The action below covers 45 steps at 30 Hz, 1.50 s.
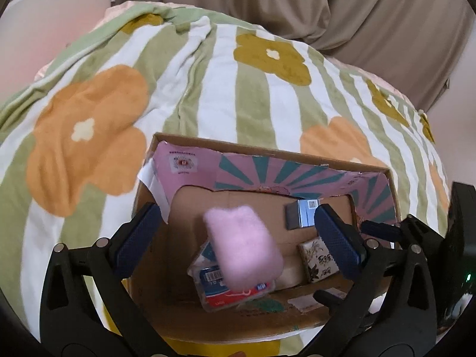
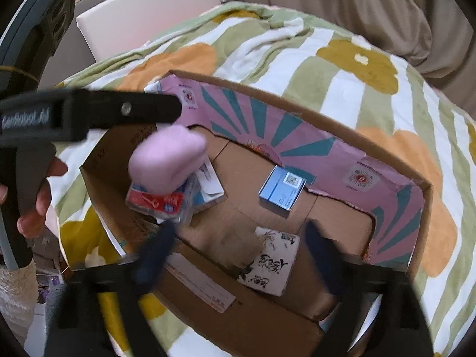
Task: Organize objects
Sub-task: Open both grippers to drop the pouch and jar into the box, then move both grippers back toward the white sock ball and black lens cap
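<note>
Fluffy pink plush pouch blurred, between spread left hand-held gripper fingers, over brown cardboard box, right hand-held gripper spread at 3 o'clock.

A flowered green-striped blanket covers the bed before beige curtains.

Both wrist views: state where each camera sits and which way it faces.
Left wrist: on the left gripper, looking down into the box; its open fingers show.
Right wrist: on the right gripper, above the box's near side; its blurred fingers and the left hand show.
Shared: box, pink plush, blanket.
</note>
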Each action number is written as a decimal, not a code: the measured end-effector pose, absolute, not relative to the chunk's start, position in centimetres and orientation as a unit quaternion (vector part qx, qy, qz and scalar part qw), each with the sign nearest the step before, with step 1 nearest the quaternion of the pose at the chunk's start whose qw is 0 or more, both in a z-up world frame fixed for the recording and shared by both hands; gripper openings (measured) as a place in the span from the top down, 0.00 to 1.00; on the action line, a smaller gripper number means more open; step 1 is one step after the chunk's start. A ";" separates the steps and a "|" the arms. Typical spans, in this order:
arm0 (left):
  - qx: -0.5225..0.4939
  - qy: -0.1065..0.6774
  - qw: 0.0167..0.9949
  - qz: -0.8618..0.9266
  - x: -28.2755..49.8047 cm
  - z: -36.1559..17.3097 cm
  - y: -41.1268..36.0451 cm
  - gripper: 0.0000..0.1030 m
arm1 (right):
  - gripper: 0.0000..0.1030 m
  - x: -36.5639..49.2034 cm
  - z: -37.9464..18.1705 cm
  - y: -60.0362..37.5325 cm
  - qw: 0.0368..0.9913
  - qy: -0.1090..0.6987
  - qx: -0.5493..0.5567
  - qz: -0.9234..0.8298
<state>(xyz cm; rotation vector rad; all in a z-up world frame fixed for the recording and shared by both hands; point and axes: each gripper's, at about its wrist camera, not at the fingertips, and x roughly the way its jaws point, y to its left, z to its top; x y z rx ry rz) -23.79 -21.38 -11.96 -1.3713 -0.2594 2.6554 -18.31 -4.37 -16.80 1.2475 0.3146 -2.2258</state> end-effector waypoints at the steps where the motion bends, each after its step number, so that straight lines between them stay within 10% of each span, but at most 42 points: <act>1: -0.455 -0.082 0.069 0.884 -23.8 -11.9 -21.3 0.00 | 0.05 -18.1 -16.8 -4.4 0.276 0.128 0.464 -0.832; 45: -0.369 -0.058 0.095 0.923 -6.2 -2.5 -10.1 0.00 | 0.05 -4.8 -3.5 12.5 0.177 0.103 0.345 -0.916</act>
